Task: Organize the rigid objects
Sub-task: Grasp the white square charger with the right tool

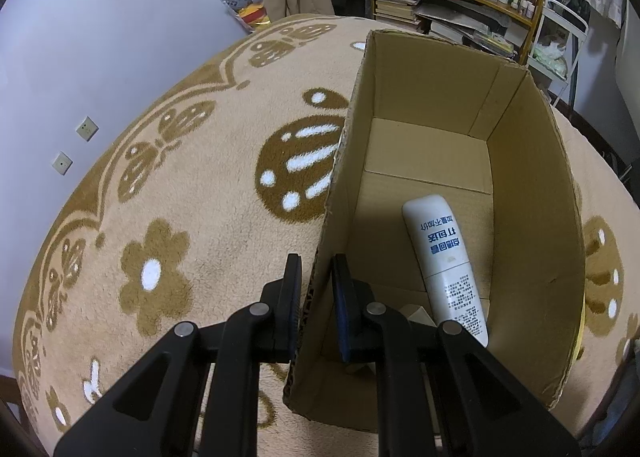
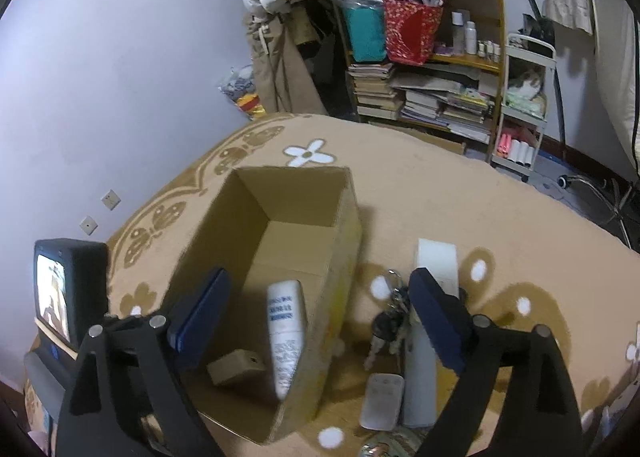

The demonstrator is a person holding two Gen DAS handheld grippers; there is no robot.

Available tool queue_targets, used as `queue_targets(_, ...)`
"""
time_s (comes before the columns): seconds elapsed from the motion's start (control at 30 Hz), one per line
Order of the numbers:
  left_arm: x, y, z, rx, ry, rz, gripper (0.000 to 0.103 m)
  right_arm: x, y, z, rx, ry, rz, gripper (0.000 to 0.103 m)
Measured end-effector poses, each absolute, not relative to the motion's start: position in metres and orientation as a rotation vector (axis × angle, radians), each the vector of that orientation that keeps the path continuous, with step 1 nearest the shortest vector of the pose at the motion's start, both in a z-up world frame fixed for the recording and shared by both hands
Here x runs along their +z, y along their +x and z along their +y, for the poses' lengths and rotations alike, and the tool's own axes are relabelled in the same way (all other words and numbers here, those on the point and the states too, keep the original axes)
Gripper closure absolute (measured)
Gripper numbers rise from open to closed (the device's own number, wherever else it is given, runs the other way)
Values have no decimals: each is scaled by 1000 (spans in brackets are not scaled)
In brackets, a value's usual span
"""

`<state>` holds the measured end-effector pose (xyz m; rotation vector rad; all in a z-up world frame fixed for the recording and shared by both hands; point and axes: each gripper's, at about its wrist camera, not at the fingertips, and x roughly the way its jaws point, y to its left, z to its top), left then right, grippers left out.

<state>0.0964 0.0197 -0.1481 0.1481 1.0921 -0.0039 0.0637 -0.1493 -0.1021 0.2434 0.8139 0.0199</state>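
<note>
An open cardboard box stands on the patterned blanket; it also shows in the right wrist view. Inside lie a white tube with blue print, seen again in the right wrist view, and a small wooden block. My left gripper is shut on the box's left wall, one finger on each side. My right gripper is open and empty above the box's near right edge. To the right of the box lie a bunch of keys, a white remote and a tall white bottle.
The tan blanket with brown flower shapes covers the surface. A white rectangular piece lies beyond the keys. A cluttered bookshelf and a white cart stand behind. A small dark screen device is at the left.
</note>
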Motion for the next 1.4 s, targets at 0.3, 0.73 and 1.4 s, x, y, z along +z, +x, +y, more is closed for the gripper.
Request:
queue_targets(0.3, -149, 96, 19, -3, 160, 1092, 88, -113, 52, -172, -52, 226, 844, 7)
queue_targets(0.73, -150, 97, 23, -5, 139, 1095, 88, -154, 42, -199, -106, 299, 959, 7)
queue_targets(1.4, -150, 98, 24, -5, 139, 1095, 88, -199, 47, -177, -83, 210, 1158, 38)
